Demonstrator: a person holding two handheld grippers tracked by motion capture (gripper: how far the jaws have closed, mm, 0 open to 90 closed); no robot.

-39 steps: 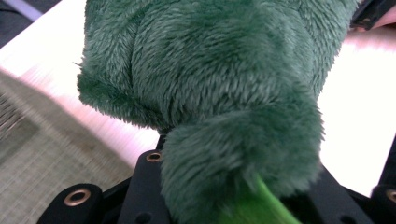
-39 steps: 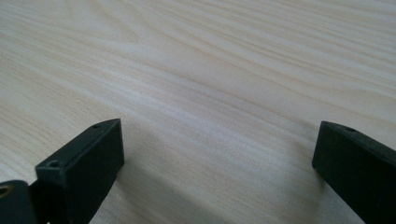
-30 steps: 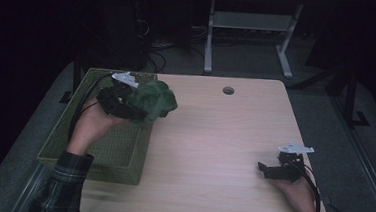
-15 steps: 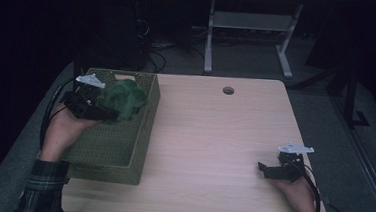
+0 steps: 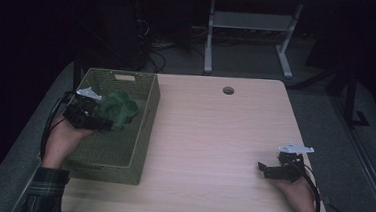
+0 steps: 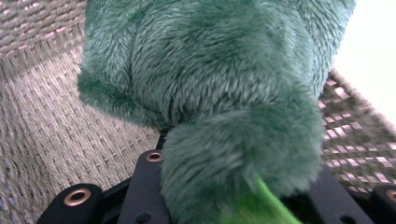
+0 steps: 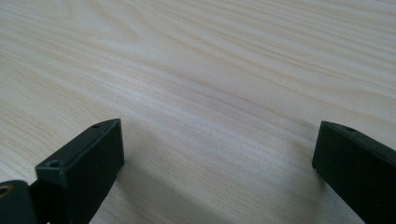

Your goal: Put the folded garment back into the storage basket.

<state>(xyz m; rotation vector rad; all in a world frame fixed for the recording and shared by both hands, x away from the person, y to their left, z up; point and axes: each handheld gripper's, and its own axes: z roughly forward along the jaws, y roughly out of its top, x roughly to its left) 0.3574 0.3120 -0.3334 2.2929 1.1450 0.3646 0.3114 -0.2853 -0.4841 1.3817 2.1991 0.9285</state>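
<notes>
A dark green plush toy (image 5: 119, 110) hangs over the inside of the olive woven basket (image 5: 138, 147) at the table's left. My left gripper (image 5: 106, 118) is shut on it, low inside the basket. In the left gripper view the plush toy (image 6: 210, 107) bulges out between the black jaws, with the basket's weave (image 6: 42, 116) close behind it. My right gripper (image 5: 265, 169) rests on the table near the front right corner, pointing left. Its jaws stand wide apart over bare wood, the right gripper (image 7: 218, 156) holding nothing.
The light wooden table (image 5: 214, 138) has a round cable hole (image 5: 228, 91) near its far edge. A white stand's legs (image 5: 250, 45) and cables lie on the dark floor beyond. The basket takes up the table's left side.
My left hand has carried the green plush toy leftward and down, from above the basket's far right rim into the basket. The right hand has stayed put.
</notes>
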